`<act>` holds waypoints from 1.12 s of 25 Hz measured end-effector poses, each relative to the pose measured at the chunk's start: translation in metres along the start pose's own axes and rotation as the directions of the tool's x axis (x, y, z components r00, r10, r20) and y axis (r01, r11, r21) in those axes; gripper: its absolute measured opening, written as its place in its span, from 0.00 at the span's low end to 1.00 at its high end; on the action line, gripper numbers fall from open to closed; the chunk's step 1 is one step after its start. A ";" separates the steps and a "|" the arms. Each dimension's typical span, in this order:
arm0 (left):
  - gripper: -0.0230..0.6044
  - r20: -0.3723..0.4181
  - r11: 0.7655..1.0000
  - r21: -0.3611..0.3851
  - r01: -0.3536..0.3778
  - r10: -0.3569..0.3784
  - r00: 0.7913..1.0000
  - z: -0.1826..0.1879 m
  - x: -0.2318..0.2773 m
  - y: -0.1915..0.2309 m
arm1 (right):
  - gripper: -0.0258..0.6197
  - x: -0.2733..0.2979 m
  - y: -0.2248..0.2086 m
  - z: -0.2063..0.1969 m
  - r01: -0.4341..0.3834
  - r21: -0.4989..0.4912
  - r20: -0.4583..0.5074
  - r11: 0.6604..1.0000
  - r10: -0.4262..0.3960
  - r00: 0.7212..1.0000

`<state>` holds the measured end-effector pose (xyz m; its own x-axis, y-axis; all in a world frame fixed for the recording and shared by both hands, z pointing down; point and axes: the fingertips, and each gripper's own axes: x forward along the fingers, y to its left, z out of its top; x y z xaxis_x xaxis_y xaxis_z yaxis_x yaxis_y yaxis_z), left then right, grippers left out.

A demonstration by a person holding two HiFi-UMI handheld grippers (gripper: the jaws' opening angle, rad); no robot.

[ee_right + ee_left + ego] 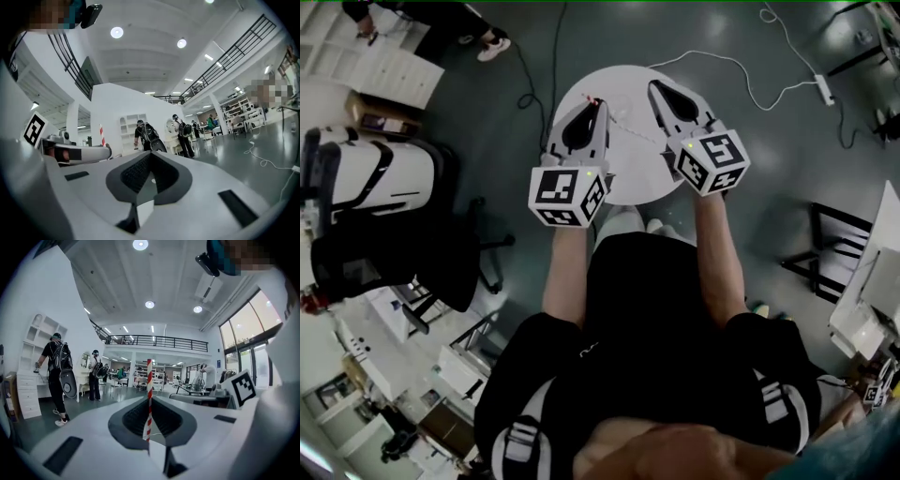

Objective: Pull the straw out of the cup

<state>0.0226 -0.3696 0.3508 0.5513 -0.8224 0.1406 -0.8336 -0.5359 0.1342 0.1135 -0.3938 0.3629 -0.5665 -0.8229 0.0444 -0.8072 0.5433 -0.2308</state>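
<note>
- The left tongs (599,108) were closed on the straw (149,373), their jaws pinching it partway along its length.
- The straw's long axis stood upright and ran straight across the line of the jaws. Most of its red-and-white length rose above the tips, and a short end hung below them.
- The right tongs (149,155) had their jaws together with nothing between them. They pointed roughly level, and the straw showed off to their left, beside the left tongs.
- So the left hand had the straw and the right hand was apart from it. Any further lift or set-down would likely fall to the left tongs alone.
- No cup could be made out in any view. In the head view the white table (630,169) lay beneath both tongs, whose bodies covered much of it, so a cup might have been hidden under them.
- The straw's lower end sat in the dark hollow behind the left jaws. Whether it was fully clear of the cup could not be told.
- In the head view the straw was only a small fleck at the left tips.
</note>
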 end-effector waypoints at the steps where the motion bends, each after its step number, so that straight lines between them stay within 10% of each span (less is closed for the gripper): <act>1: 0.08 0.011 1.000 0.007 -0.008 0.008 1.000 0.004 -0.006 -0.003 | 0.07 -0.003 0.004 0.001 -0.013 -0.016 0.001 1.000 0.013 1.000; 28: 0.08 0.099 0.998 0.000 -0.061 0.060 0.993 0.012 -0.027 -0.045 | 0.07 -0.069 0.011 0.007 -0.094 -0.198 -0.024 0.976 0.091 0.996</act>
